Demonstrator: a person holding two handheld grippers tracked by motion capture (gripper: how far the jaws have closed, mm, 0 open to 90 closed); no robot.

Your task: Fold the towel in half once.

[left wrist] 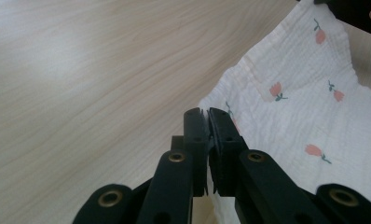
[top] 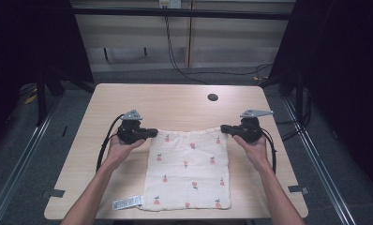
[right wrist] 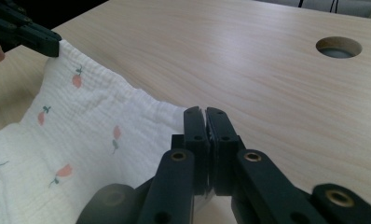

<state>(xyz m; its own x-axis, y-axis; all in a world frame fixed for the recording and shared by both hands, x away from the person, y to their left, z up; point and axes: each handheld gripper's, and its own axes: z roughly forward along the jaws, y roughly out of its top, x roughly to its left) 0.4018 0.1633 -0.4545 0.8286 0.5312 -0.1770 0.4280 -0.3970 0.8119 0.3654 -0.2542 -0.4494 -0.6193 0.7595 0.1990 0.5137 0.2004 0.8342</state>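
1. A white crinkled muslin cloth printed with small pink fruit (top: pixel 188 171) lies on a pale wooden table (top: pixel 175 101), in front of the person and between their two forearms.
2. The left gripper (top: pixel 152 133) has its black jaws pinched tight on the cloth's far left corner; in the left gripper view the fabric runs in between the closed jaws.
3. The right gripper (top: pixel 223 127) has its jaws closed the same way on the far right corner.
4. The far edge of the cloth sags a little between the two corners, while the near part lies flat on the table.
5. Judged by its folds and crinkles, the cloth is light, soft and limp. It will drape and droop wherever it is unsupported, and is neither fragile nor slippery.
6. The corners look like the best places to hold it, since a grip there keeps an edge stretched out.
7. A small white care label (top: pixel 127 203) sticks out at the near left corner; its print is too small to read.
8. A round cable hole (top: pixel 212 97) sits near the table's far edge, well apart from the cloth.
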